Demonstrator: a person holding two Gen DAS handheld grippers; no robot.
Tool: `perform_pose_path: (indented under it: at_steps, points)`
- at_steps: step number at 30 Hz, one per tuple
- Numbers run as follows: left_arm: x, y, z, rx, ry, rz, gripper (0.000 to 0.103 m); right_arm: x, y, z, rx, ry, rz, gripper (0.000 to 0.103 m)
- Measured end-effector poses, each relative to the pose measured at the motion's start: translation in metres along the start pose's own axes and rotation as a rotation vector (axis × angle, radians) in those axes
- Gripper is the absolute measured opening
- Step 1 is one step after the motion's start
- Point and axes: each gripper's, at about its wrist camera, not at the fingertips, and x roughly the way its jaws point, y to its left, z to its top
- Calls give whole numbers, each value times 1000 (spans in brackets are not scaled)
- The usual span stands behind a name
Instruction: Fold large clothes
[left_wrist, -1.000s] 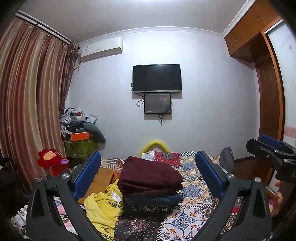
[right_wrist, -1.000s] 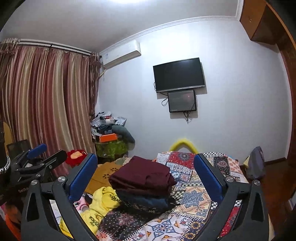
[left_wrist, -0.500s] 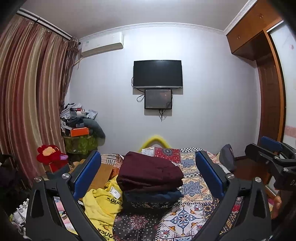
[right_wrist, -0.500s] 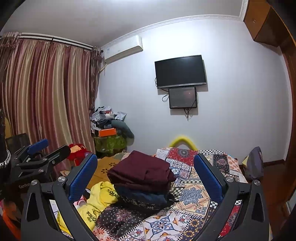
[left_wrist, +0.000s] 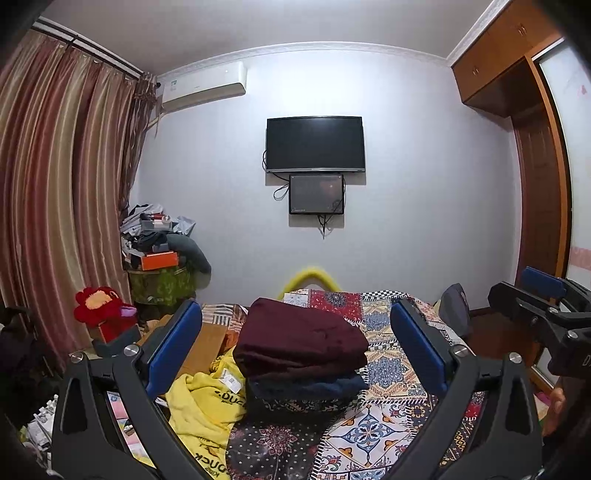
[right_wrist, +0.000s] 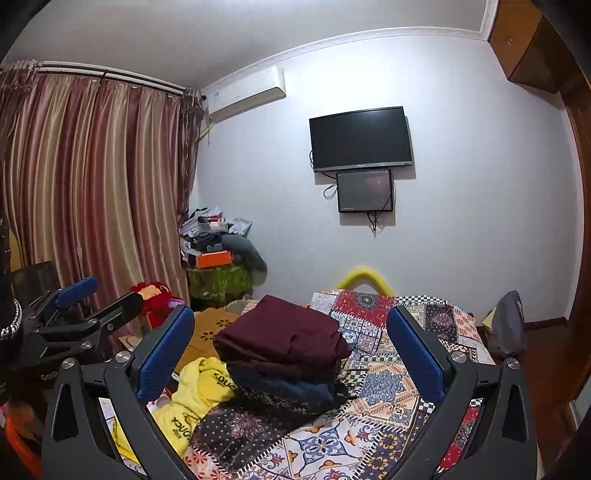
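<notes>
Seemingly mostly done: dark maroon folded garment (left_wrist: 301, 341) stacked atop navy folded cloth (left_wrist: 306, 387), crumpled yellow printed sweatshirt (left_wrist: 201, 402) left beside that stack, left gripper (left_wrist: 295, 345) and right gripper (right_wrist: 290, 345) both spread wide, empty.

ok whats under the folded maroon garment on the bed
A folded navy garment, then a dark patterned one, stacked on the patchwork quilt. Anything between them is hidden.

Materials and finishes, bedroom scene.
Matt maroon cloth (left_wrist: 301, 341) folded; fleecy yellow garment (left_wrist: 201, 404); patterned cotton bedspread (left_wrist: 384, 373); glossy wood wardrobe (left_wrist: 491, 61); sheeny striped curtain (left_wrist: 62, 192); glossy black television (left_wrist: 315, 144).
</notes>
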Motion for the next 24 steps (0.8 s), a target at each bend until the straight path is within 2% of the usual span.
perform_pose_path:
  at_steps: [24]
  points:
    - [8, 5, -5, -19, 18, -32, 103, 4, 1, -2, 3, 22, -3, 103]
